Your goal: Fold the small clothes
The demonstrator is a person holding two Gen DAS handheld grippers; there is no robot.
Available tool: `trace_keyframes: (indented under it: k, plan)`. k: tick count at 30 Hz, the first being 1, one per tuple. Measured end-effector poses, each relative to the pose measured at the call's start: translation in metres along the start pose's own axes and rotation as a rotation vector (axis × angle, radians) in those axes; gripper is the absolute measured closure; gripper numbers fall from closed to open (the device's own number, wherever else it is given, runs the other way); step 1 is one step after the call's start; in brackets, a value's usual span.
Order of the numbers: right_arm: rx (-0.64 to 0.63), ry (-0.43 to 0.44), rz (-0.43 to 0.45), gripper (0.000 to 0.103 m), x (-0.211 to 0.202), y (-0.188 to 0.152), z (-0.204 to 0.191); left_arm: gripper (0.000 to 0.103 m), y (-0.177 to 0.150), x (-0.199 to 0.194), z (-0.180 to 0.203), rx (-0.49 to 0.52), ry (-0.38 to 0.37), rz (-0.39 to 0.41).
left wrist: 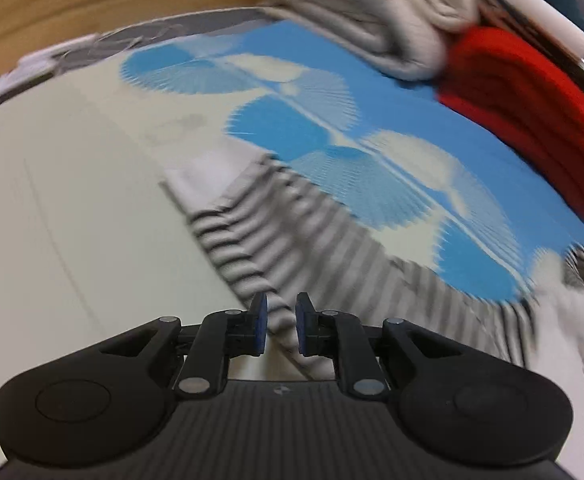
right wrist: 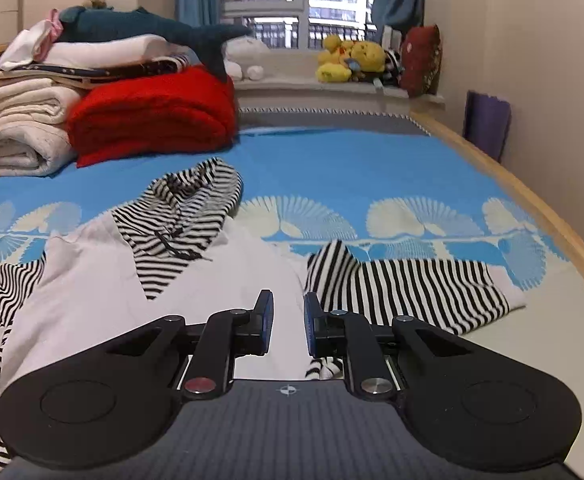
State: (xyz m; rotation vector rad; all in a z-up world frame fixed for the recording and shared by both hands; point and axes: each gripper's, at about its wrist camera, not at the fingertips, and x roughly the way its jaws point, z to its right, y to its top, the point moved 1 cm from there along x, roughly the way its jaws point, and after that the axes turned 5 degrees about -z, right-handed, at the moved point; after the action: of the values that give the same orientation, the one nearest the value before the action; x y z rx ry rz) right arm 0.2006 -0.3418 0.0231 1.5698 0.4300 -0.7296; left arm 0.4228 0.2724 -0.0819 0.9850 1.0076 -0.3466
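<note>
A blue-and-cream bedspread covers the bed, with a red blanket folded at far left. The striped hoodie lies spread across the near side (hood far, one sleeve to the right). The right gripper tilts down over its white body, jaws narrowed around cloth. The left gripper angles steeply down, its narrow gap holding a striped sleeve edge; whether either actually pinches, I cannot tell.
</note>
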Motion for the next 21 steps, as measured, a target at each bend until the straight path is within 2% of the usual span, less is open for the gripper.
trace_keyframes:
  k: [3,5,8,10,11,12,13,18,21]
  plan:
    - [0.009,-0.004,-0.031,0.086,0.009,0.001,0.001,0.066,0.009,0.018,-0.022,-0.078,-0.023,0.011]
    - [0.002,-0.010,-0.046,0.086,0.013,0.000,-0.001,0.064,0.017,0.031,-0.033,-0.126,-0.052,-0.012]
    - [-0.017,-0.015,-0.056,0.086,0.017,0.000,-0.003,0.064,0.021,0.045,-0.040,-0.164,-0.055,-0.052]
    - [-0.032,-0.018,-0.064,0.086,0.020,0.000,-0.005,0.066,0.021,0.051,-0.036,-0.131,-0.038,-0.061]
    - [-0.036,-0.019,-0.068,0.086,0.020,0.000,-0.006,0.074,0.023,0.052,-0.033,-0.100,-0.020,-0.059]
    - [-0.040,-0.020,-0.069,0.086,0.021,0.000,-0.006,0.092,0.024,0.053,-0.028,-0.069,0.005,-0.061]
    - [-0.040,-0.020,-0.069,0.086,0.021,0.000,-0.005,0.096,0.025,0.053,-0.025,-0.047,0.027,-0.066]
    - [-0.038,-0.026,-0.083,0.086,0.022,0.000,-0.004,0.098,0.031,0.034,-0.015,-0.031,0.061,-0.031]
    - [-0.041,-0.040,-0.103,0.086,0.025,-0.001,0.000,0.098,0.036,0.007,0.000,-0.003,0.053,0.028]
